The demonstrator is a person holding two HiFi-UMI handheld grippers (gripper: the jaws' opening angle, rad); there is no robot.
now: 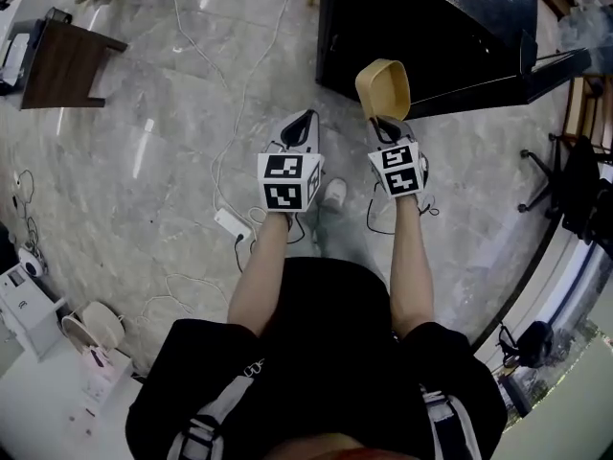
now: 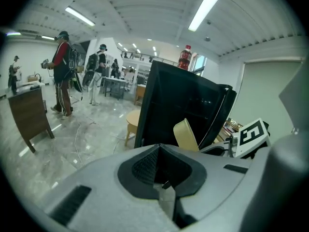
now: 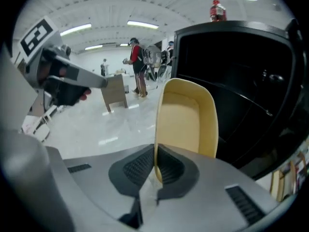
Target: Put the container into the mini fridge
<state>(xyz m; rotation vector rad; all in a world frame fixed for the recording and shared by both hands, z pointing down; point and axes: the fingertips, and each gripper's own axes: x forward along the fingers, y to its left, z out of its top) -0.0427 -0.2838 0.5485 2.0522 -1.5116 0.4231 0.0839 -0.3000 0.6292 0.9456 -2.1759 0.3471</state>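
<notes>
A tan plastic container (image 1: 383, 86) is held up by its rim, with my right gripper (image 1: 388, 123) shut on it. In the right gripper view the container (image 3: 186, 120) stands upright between the pads of that gripper (image 3: 155, 153), close in front of the black mini fridge (image 3: 241, 81), whose dark inside shows. The fridge (image 1: 421, 27) stands on the floor with its door (image 1: 551, 70) swung open to the right. My left gripper (image 1: 305, 118) hangs beside the right one, shut and holding nothing (image 2: 158, 149); it sees the container (image 2: 186, 135) and the fridge (image 2: 183, 100).
A red bottle (image 3: 217, 11) stands on top of the fridge. A power strip (image 1: 233, 223) and loose cables lie on the marble floor to the left. A brown table (image 1: 62, 63) is at far left, a black chair (image 1: 575, 175) at right. A round stool (image 2: 133, 122) and people (image 2: 63, 71) are behind.
</notes>
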